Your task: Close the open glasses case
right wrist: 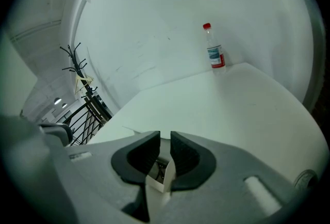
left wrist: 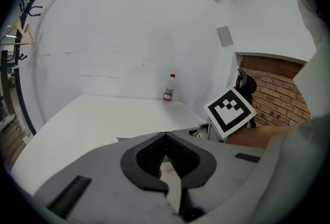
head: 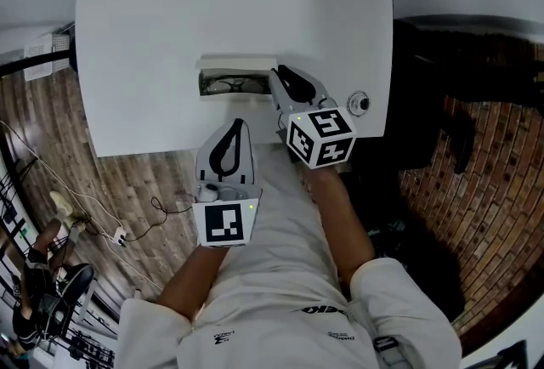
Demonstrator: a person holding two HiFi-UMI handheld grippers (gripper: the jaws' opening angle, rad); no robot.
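The white glasses case (head: pixel 228 65) lies open near the table's front edge, its lid tipped back and dark glasses (head: pixel 226 86) inside. My right gripper (head: pixel 277 75) is at the case's right end. In the right gripper view its jaws (right wrist: pixel 165 136) are nearly together, with a white corner of the case (right wrist: pixel 158 175) between the pads. My left gripper (head: pixel 238 124) hovers just in front of the case at the table edge, apart from it. Its jaws (left wrist: pixel 165 134) are shut with nothing held.
The white table (head: pixel 170 10) stretches away behind the case. A small bottle with a red cap (right wrist: pixel 213 50) (left wrist: pixel 168 89) stands at its far edge by the wall. A small round object (head: pixel 359 102) lies right of the right gripper. Wooden floor lies to the left, below the table.
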